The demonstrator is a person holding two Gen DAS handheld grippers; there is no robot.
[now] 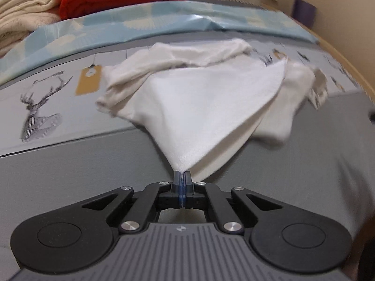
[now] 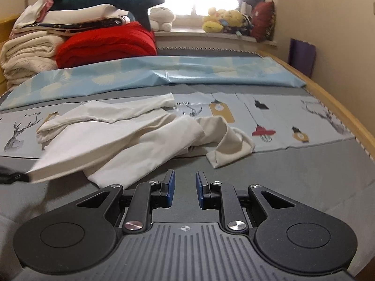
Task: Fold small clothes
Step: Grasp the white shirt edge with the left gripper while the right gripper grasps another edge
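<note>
A small white garment [image 1: 201,100] lies crumpled on the grey bed sheet [image 1: 70,164]. My left gripper [image 1: 181,173] is shut on one corner of it and holds that corner lifted and stretched toward the camera. In the right wrist view the same garment [image 2: 131,138] spreads across the bed, its left corner pulled toward the left gripper's tip [image 2: 17,176] at the frame's left edge. My right gripper [image 2: 185,180] is open and empty, hovering just in front of the garment's near edge.
A red blanket [image 2: 107,44] and a stack of cream blankets [image 2: 25,56] sit at the back left. A light blue sheet [image 2: 152,72] and a deer-print cloth [image 2: 293,121] lie behind the garment. The bed's wooden rail [image 2: 328,98] runs along the right. Plush toys [image 2: 222,21] line the windowsill.
</note>
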